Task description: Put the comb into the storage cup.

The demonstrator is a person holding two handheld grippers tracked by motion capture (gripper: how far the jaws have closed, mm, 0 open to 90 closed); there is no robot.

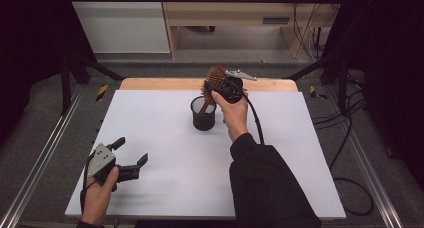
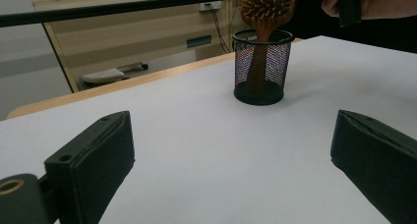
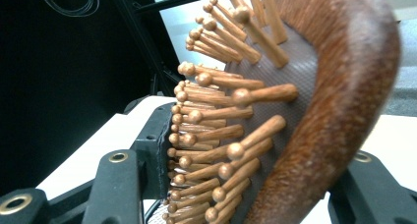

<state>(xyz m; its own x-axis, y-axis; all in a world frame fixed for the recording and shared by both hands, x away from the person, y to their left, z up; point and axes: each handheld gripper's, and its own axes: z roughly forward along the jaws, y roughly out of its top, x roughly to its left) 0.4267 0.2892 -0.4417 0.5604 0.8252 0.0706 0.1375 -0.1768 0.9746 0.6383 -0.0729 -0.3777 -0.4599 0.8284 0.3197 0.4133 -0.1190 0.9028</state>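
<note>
Wooden hairbrush (image 3: 275,116) bristles sit between the right gripper's (image 1: 220,85) jaws, which look slightly parted (pad contact is hard to judge). Its handle stands in the mesh cup (image 2: 260,67). Well away from the cup, the left gripper (image 1: 131,158) rests spread wide.

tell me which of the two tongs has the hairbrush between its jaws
The right tongs, raised over the black mesh cup, have the wooden hairbrush head between their jaws. The left tongs sit open and empty near the table's front left.

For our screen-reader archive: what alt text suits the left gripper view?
A wooden hairbrush stands handle-down in a black mesh cup on a white table. The left claw is open in the foreground, its jaws wide apart and holding nothing.
</note>
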